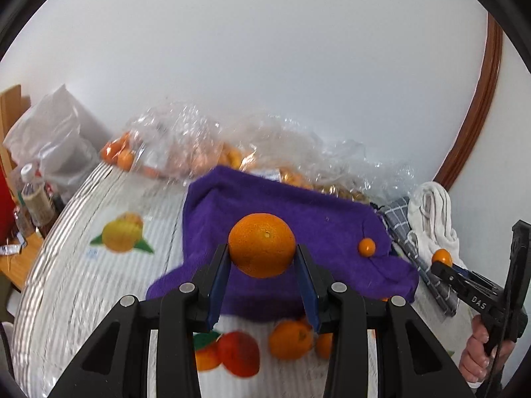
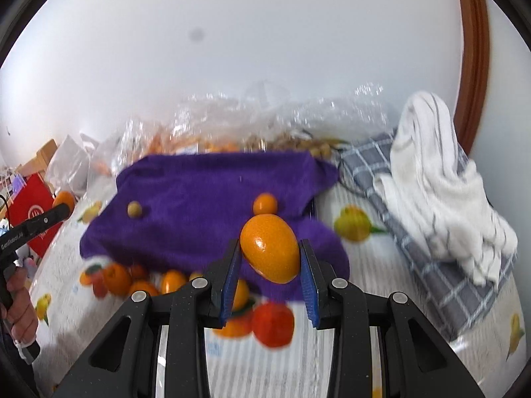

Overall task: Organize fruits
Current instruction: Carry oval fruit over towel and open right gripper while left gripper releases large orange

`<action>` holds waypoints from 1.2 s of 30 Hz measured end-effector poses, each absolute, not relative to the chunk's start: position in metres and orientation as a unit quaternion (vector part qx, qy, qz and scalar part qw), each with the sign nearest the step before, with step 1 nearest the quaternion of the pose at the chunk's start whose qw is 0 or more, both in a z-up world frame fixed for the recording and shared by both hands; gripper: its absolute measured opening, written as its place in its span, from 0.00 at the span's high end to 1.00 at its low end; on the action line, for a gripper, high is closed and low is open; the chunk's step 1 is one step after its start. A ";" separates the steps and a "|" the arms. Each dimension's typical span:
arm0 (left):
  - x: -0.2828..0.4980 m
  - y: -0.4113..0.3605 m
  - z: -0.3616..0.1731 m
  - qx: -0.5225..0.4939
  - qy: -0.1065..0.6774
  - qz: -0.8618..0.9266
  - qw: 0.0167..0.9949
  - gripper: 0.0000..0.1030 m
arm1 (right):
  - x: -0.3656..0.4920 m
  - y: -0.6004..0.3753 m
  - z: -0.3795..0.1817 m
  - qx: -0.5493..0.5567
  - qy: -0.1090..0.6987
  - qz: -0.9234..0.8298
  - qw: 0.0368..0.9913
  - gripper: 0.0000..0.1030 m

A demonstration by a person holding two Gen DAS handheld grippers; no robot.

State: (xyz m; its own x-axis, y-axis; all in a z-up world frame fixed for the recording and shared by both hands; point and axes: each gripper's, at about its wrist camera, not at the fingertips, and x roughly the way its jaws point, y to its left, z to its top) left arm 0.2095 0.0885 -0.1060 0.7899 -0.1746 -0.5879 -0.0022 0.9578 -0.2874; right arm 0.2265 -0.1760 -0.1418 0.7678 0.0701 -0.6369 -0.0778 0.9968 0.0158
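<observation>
A: Left wrist view, item one?
B: Left gripper (image 1: 262, 258), jaws closed on a round orange (image 1: 262, 244), pads pressing its two sides; fruit held clear above the purple towel (image 1: 298, 205).

A: Other fruit listed there?
B: One small orange fruit (image 1: 366, 247) on the towel's right part. Loose oranges (image 1: 290, 338) on the tablecloth (image 1: 83, 282) at the near edge of the towel. Clear plastic bags (image 1: 186, 146) of fruit at the far side, against the wall. Right gripper visible at far right, a small fruit at its tip, a hand (image 1: 478, 355) on its grip.

A: Right wrist view?
B: Right gripper (image 2: 269, 258), jaws clamped on an oval orange fruit (image 2: 269, 248), lifted over the towel's near right corner. A small orange sits on the towel just beyond it; a small greenish fruit (image 2: 134, 209) lies at the towel's left. Checked cloth (image 2: 431, 265) and white towel (image 2: 441, 179) to the right.

A: Step in hand, as judged?
B: Carrying both fruits to their sorted places, likely like with like on the towel.

A: Handling notes?
B: Keep both grips steady and level; round fruit may slip from flat pads. Lower until the fruit rests on the cloth before releasing, clear of neighbours, so nothing rolls off the near edge.
</observation>
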 end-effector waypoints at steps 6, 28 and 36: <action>0.242 0.079 -0.098 -0.132 0.325 -0.043 0.936 0.64 | 0.262 -0.173 -0.137 -0.001 0.333 0.043 0.942 0.67; 0.287 0.055 -0.184 -0.084 0.435 -0.041 0.895 0.64 | 0.313 -0.165 -0.220 -0.023 0.418 0.048 0.907 0.67; 0.289 0.057 -0.183 -0.089 0.439 -0.042 0.893 0.64 | 0.311 -0.159 -0.225 -0.034 0.417 0.041 0.908 0.67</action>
